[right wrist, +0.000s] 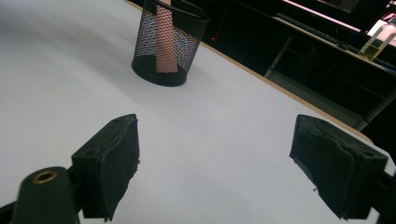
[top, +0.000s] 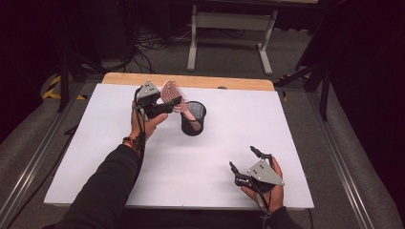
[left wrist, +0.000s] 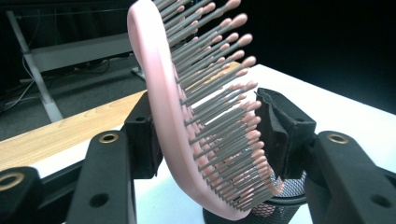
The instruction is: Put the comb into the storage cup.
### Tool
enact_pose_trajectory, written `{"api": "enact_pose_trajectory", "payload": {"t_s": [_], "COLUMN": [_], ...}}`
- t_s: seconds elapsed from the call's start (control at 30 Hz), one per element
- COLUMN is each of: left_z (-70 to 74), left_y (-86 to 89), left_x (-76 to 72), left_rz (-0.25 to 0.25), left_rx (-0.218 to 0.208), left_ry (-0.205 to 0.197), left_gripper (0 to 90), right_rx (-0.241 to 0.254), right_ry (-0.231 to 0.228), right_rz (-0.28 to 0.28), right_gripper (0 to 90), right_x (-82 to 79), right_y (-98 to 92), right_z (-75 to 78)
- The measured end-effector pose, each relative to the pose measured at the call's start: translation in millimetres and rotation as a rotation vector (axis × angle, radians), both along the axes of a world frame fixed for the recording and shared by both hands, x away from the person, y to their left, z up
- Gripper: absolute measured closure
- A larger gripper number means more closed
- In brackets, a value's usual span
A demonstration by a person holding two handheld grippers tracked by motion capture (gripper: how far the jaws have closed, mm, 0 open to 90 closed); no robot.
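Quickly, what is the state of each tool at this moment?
Left tool: closed on the head of the pink hairbrush, whose handle is in the black mesh cup.
Right tool: open, holding nothing.

No text, label, brand or number can be read anywhere (no printed signs either)

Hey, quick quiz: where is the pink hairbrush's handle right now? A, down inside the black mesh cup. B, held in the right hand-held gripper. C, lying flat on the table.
A: the pink hairbrush has its handle inside the black mesh cup, while the left hand-held gripper clamps its bristled head.
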State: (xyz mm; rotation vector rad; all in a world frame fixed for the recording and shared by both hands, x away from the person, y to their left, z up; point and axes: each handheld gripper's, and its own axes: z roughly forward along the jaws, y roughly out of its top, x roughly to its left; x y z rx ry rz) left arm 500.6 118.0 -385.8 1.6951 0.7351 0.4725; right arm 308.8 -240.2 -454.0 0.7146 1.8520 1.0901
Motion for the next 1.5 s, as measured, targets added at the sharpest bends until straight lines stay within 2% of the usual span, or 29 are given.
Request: {"api": "enact_pose_trajectory", "payload": {"t_s": [0.4, 0.67, 0.77, 0.93, 1.17, 1.3, 1.4, 1.5], "left_z": [11.5, 18.2, 19.4, 20.8, 17.3, 16.5, 12.8, 10.9], "left_y": [5.6, 5.7, 4.6, 2.0, -3.1, -4.5, -6.9, -5.4], "left_x": [-6.7, -9.5, -9.8, -9.5, -7.1, -7.0, -4.8, -3.7], "left_rz": [0.017, 0.016, 0.022, 0.020, 0.050, 0.063, 0.065, 0.070], "left_rx": [0.025, 0.085, 0.094, 0.111, 0.123, 0.099, 0.111, 0.087], "left_ry": [-0.037, -0.078, -0.083, -0.077, -0.052, -0.044, -0.012, -0.010], "left_gripper": [42.0, 42.8, 41.9, 37.2, 22.8, 12.8, 8.0, 6.1], "right_rx": [-0.007, -0.013, -0.012, -0.012, -0.016, -0.018, -0.020, -0.021], "right_ry": [-0.004, -0.002, -0.001, -0.002, 0.000, 0.000, 0.003, 0.002], "right_rz": [0.002, 0.005, 0.004, 0.005, 0.006, 0.007, 0.011, 0.013], "right_gripper": [16.0, 16.1, 16.1, 16.1, 16.1, 16.1, 16.1, 16.0], "right_x": [-0.7, -0.9, -0.7, -0.9, -0.7, -0.7, -0.7, -1.1], "right_y": [1.0, 2.2, 2.1, 2.3, 2.4, 2.6, 3.0, 3.0], "right_z": [0.2, 0.0, -0.1, -0.1, -0.2, -0.3, -0.4, -0.1]}}
